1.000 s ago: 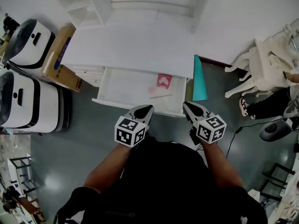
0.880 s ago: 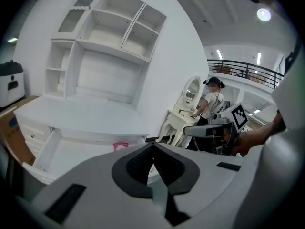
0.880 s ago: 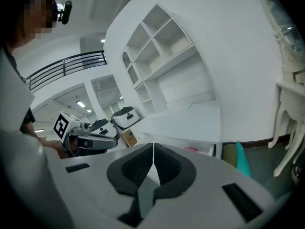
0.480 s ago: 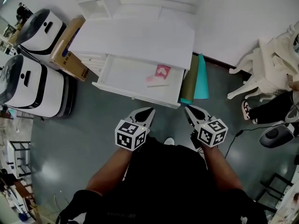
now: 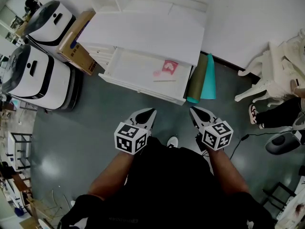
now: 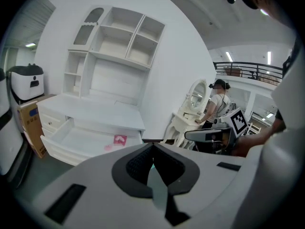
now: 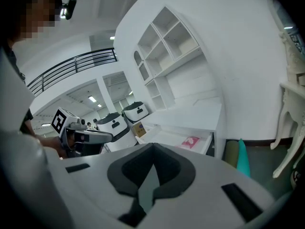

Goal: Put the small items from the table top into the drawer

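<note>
The pink card (image 5: 168, 66) lies inside the open drawer (image 5: 141, 90), near its right wall, with a paler pink piece (image 5: 157, 73) just beside it. The drawer juts forward from under the edge of the white tabletop (image 5: 143, 35). An olive roll (image 5: 197, 80) and a teal roll (image 5: 208, 78) stand just right of the drawer. Open grey floor (image 5: 90, 128) lies between the drawer front and my tools. My left tool (image 5: 150, 112) and right tool (image 5: 194, 110) are both clenched on nothing, well apart from the drawer.
</note>
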Demonstrator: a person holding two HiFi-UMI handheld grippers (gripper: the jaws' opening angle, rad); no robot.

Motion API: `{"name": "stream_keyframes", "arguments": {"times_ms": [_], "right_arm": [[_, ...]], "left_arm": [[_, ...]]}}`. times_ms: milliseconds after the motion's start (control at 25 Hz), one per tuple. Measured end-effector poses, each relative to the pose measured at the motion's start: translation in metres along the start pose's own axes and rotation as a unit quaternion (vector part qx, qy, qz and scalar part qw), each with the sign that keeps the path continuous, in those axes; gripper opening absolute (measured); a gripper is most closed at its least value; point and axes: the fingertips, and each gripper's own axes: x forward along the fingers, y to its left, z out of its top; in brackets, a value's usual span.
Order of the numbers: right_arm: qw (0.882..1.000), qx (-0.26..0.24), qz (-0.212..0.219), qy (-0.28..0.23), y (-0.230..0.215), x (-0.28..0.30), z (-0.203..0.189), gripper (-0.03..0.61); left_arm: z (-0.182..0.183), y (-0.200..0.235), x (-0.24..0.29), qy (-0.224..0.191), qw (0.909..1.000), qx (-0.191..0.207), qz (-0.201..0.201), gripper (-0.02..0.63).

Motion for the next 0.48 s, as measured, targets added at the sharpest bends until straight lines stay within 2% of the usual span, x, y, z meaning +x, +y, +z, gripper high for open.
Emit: {"name": "stream_keyframes", "arguments": {"times_ms": [480], "right_arm": [[0.999,0.013,-0.041,-0.006,0.014,0.012,0.006,0.027]], "left_arm": [[0.024,0.013,-0.008,0.007,0.9991,0.032,-0.029,0.009]]}}
